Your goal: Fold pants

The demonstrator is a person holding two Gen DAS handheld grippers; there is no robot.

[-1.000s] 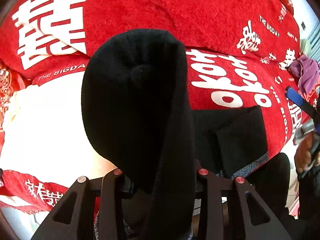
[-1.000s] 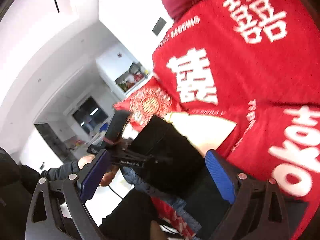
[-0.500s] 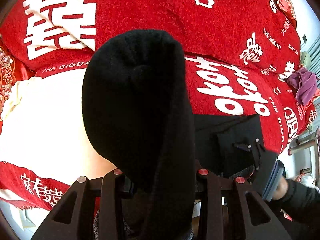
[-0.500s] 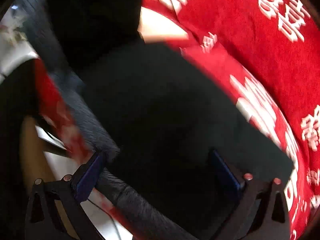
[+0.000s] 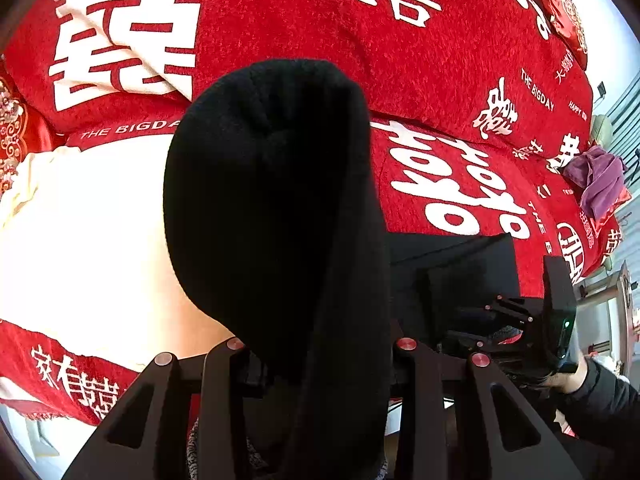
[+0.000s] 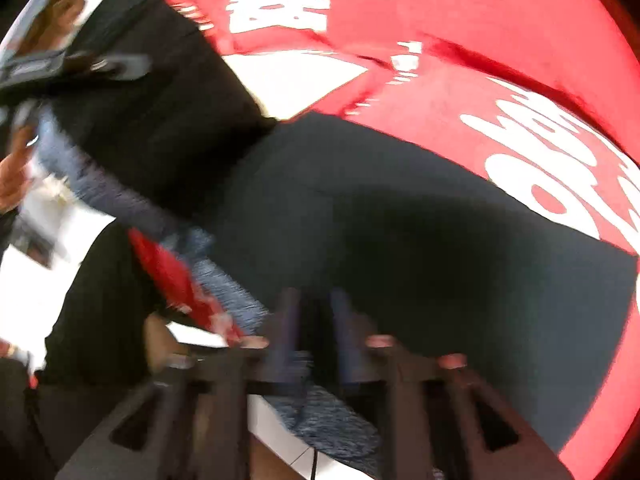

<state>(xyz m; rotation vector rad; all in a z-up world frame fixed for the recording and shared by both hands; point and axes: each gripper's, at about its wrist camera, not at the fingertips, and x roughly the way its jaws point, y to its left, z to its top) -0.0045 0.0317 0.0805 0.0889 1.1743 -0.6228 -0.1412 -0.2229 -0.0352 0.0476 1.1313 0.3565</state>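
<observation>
The black pants (image 5: 276, 208) have a grey fleece lining and lie partly on a red blanket (image 5: 280, 12). My left gripper (image 5: 320, 364) is shut on a raised bunch of the pants, which hides its fingertips. The rest of the pants lies flat at the right (image 5: 452, 264). In the blurred right wrist view my right gripper (image 6: 316, 316) has its fingers close together on the near edge of the pants (image 6: 400, 220). The right gripper also shows in the left wrist view (image 5: 532, 332), at the edge of the flat part. The left gripper shows at the upper left (image 6: 80, 64).
The red blanket with white characters covers a sofa-like surface, with a white patch (image 5: 80, 240) at the left. A purple cloth (image 5: 596, 176) lies at the far right. The blanket's front edge hangs down over a pale floor (image 6: 52, 256).
My right gripper has swung from pointing at the room down to the pants' near edge and closed its fingers. The left gripper has held the raised bunch almost still.
</observation>
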